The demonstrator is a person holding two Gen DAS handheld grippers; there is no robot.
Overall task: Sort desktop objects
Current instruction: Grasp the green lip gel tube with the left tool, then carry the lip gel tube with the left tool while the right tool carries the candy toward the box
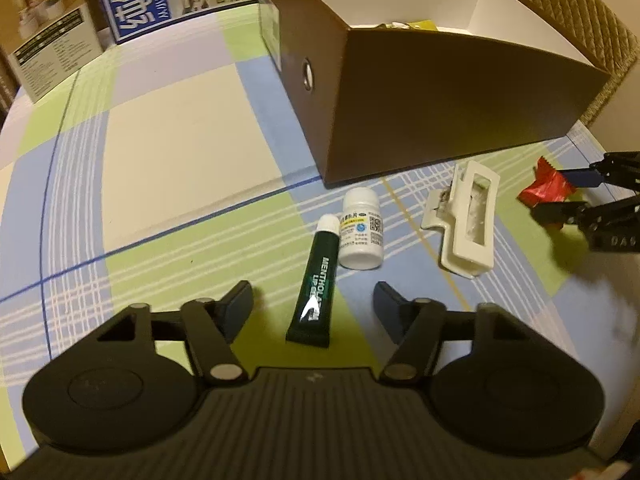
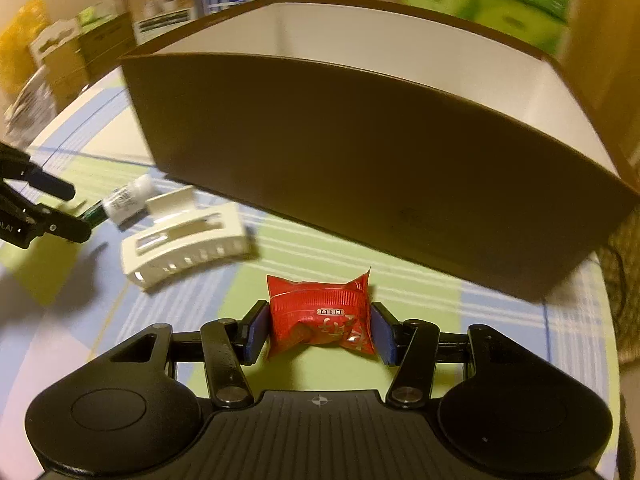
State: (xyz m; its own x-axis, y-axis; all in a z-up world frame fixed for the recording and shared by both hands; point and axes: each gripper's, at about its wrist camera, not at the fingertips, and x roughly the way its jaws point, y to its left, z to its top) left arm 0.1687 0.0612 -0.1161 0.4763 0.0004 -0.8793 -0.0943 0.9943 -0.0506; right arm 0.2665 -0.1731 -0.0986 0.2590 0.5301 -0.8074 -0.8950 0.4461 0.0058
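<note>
Just in front of the brown box [image 1: 440, 92], the lip balm tube [image 1: 314, 288] lies on the checked tablecloth [image 1: 168, 152] between the apart fingers of the left gripper [image 1: 314, 304], which do not touch it; its long axis points away from the tongs, white cap toward the box, and the tube reads "MENTHOLATUM LIP". The right gripper [image 2: 318, 330] is clamped on a red snack packet [image 2: 320, 320] further right along the box front. A white pill bottle [image 1: 360, 234] and white hair claw [image 1: 464, 224] lie between them.
</note>
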